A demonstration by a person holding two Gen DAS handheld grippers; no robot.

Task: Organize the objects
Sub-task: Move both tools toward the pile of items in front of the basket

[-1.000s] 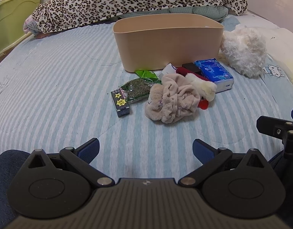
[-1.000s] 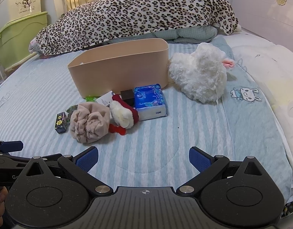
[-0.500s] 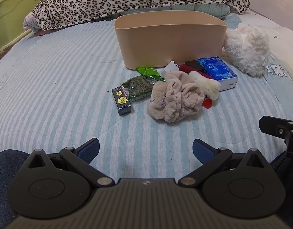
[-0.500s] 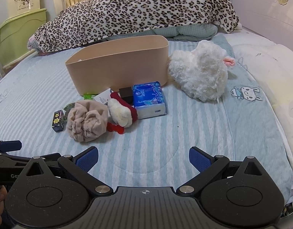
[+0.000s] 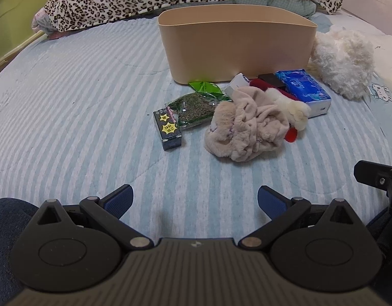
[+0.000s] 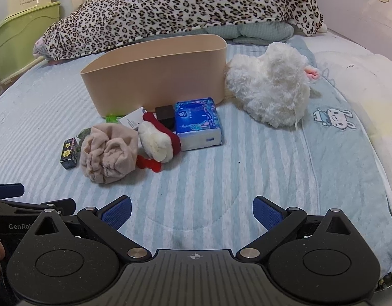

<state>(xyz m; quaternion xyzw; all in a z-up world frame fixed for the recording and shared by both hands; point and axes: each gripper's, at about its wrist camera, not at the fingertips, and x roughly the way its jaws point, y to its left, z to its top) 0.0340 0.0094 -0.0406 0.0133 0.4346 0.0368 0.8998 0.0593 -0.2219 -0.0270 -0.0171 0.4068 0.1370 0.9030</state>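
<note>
Both grippers are released and empty: my left gripper (image 5: 194, 199) and right gripper (image 6: 192, 210) hang low over the near part of the bed (image 5: 68, 81), jaws spread wide, well short of the clutter. The pile lies straight ahead of the left gripper, and ahead and to the left of the right one, so I judge the left is the better placed. Nearest is the crumpled beige cloth (image 5: 243, 130), soft and bunched, with no clear long axis. Just left of it sits a small dark box (image 5: 167, 130), its long axis running away from me, touching a herb packet (image 5: 196, 108). Behind the cloth are a red-and-white plush (image 6: 159, 140) and a blue tissue pack (image 6: 198, 123), right in front of the tan bin (image 5: 236, 48). A white fluffy toy (image 6: 268, 89) rests against the bin's right end.
</note>
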